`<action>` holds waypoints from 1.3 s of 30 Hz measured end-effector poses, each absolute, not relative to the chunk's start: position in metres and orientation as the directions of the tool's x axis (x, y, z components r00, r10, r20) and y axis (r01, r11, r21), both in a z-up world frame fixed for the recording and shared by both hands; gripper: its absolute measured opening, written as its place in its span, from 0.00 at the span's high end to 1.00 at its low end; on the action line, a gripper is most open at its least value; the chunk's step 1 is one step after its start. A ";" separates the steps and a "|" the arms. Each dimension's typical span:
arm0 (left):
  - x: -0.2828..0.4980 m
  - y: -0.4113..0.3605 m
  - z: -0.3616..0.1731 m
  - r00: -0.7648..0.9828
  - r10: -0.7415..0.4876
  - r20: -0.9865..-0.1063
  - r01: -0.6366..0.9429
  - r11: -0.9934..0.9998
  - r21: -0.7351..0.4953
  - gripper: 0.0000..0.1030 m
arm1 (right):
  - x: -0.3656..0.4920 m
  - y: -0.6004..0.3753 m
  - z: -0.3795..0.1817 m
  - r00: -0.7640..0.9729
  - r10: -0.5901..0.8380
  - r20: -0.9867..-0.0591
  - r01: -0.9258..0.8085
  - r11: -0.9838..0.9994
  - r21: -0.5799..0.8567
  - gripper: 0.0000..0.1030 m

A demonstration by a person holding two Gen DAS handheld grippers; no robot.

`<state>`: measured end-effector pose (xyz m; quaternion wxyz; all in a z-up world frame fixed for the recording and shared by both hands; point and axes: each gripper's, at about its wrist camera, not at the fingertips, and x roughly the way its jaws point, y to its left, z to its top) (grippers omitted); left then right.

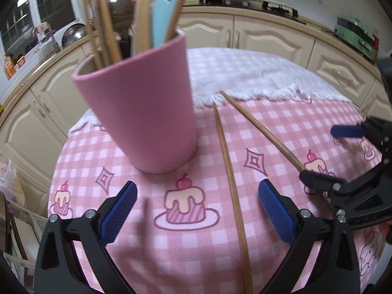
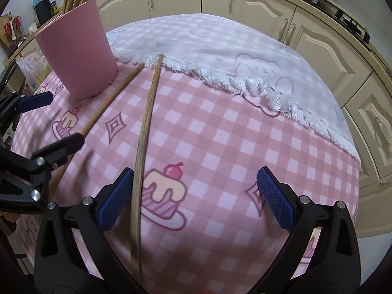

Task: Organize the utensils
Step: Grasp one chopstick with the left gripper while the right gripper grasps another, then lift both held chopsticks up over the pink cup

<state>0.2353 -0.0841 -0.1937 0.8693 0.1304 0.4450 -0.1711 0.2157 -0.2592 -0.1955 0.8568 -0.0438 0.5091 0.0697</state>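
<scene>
1. Far left, the pink cup point(image 1: 139, 103) of upright utensils blocks passage.
2. Two chopsticks point(image 2: 143, 137) lie across the middle.
3. The checked tablecloth point(image 2: 220, 132) to their right lies bare.

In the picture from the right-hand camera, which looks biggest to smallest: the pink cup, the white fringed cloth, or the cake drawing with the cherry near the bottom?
1. White fringed cloth, spanning most of the table's far side.
2. Pink cup.
3. Cake drawing, though it sits nearest the camera, so it looks larger than it really is.

Soft daylight, fisheye-bent edges, dark corners, slight blur.
</scene>
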 end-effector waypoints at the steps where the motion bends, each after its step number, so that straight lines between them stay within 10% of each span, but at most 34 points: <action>1: 0.237 -0.087 -0.195 0.537 -0.181 -0.824 0.420 0.904 0.075 0.18 | 0.218 -0.260 -0.195 0.469 0.075 -0.880 -0.170 0.985 -0.006 0.07; 12: 0.249 -0.107 -0.199 0.489 -0.234 -0.840 0.468 0.884 0.026 0.58 | 0.268 -0.239 -0.189 0.435 0.116 -0.893 -0.250 0.968 0.004 0.32; 16: 0.251 -0.112 -0.198 0.480 -0.247 -0.842 0.472 0.881 0.011 0.93 | 0.276 -0.225 -0.185 0.446 0.142 -0.884 -0.282 0.959 0.011 0.83; 18: 0.249 -0.113 -0.197 0.479 -0.253 -0.840 0.477 0.879 0.008 0.95 | 0.274 -0.219 -0.185 0.443 0.153 -0.883 -0.302 0.953 0.013 0.94; 39: 0.178 -0.070 -0.137 0.650 -0.373 -0.662 0.465 0.884 -0.040 0.95 | 0.194 -0.275 -0.129 0.608 0.448 -0.655 -0.264 0.893 0.365 0.94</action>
